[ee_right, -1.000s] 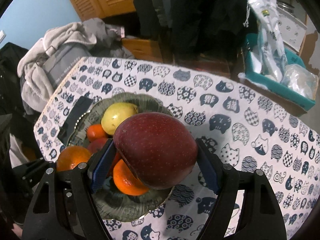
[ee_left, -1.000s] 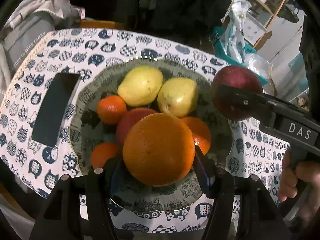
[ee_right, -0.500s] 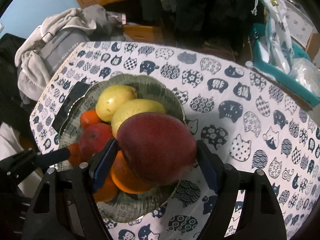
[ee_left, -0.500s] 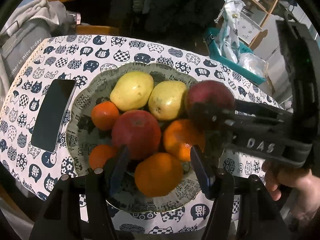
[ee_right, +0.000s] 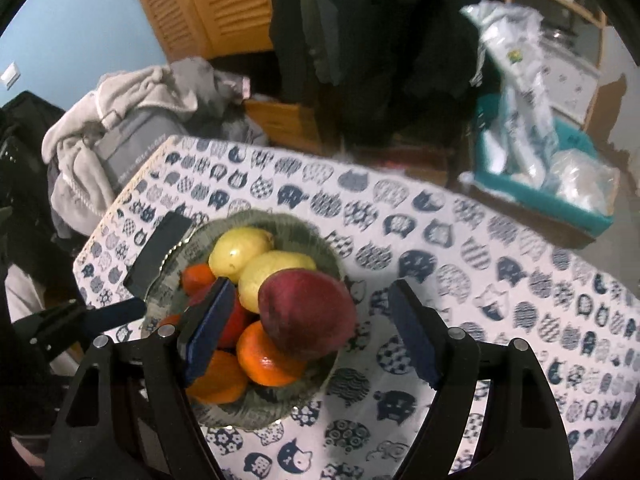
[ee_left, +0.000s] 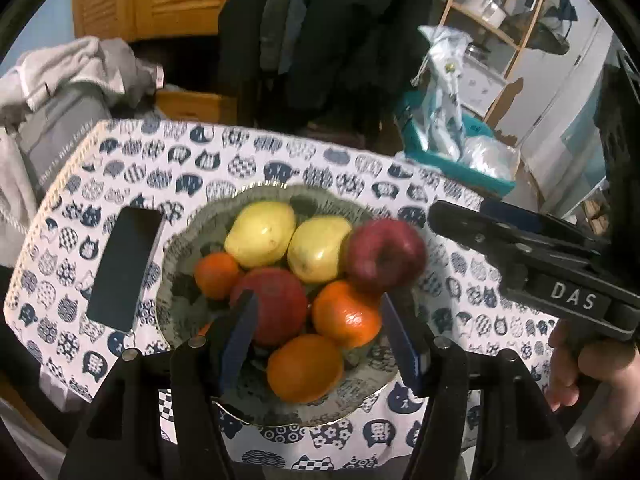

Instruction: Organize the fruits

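Dark red and glossy, the large round apple [ee_left: 384, 255] is now seen resting in the grey-green patterned ceramic bowl [ee_left: 332, 408], at its right side, leaning on the pile beside the two yellow pears [ee_left: 262, 233] and above a small orange mandarin [ee_left: 346, 314]. Half a second ago it was clamped between the blue pads of the right gripper [ee_right: 310, 334]; in the current right wrist view those jaws are spread wide, with a clear gap on either side of the apple, so the fruit has been released. The right gripper has also been drawn back: in the left wrist view it now sits to the right of the bowl, apart from the apple, whereas earlier it lay across the rim.

The left gripper [ee_left: 316, 330] is likewise held with its jaws apart and nothing between them. One second ago a big orange [ee_left: 306, 368] filled its grasp; that orange is now lying at the near edge of the bowl, below a second red apple [ee_left: 276, 304]. The left gripper appears raised and pulled away since the earlier frames, as more of the cat-print tablecloth [ee_left: 248, 160] is shown.

With both carried fruits deposited, the gathering of fruit into the bowl is judged to be at or near completion; no loose fruit is visible on the cloth, only a dark flat phone [ee_left: 126, 268] beside the bowl.
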`<move>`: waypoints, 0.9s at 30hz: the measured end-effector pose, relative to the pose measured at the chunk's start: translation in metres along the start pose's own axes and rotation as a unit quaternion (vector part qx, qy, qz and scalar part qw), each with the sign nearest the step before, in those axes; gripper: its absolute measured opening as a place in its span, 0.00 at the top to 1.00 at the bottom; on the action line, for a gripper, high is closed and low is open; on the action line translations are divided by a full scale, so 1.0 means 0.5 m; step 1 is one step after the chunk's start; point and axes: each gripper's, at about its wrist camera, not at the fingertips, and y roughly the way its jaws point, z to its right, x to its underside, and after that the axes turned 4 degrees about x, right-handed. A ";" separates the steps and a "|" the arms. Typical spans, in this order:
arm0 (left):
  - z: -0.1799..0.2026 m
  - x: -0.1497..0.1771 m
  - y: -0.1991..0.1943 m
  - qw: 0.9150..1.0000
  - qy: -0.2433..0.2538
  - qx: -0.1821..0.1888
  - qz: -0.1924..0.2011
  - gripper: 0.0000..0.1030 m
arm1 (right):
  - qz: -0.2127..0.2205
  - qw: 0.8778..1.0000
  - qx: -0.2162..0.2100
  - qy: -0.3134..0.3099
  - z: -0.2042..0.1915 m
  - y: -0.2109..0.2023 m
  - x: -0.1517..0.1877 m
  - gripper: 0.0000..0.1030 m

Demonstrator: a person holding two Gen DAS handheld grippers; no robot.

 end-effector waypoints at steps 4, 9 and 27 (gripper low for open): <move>0.021 -0.016 -0.035 1.000 0.012 0.000 0.020 0.37 | 0.030 0.999 0.025 0.008 0.018 -0.060 -0.009 0.21; 0.047 -0.031 -0.083 0.998 0.022 0.007 0.051 0.29 | 0.063 0.997 0.040 0.024 0.037 -0.130 -0.014 0.18; 0.139 -0.050 -0.214 0.992 0.061 0.035 0.109 0.16 | 0.163 0.981 0.103 0.028 0.076 -0.361 0.021 0.14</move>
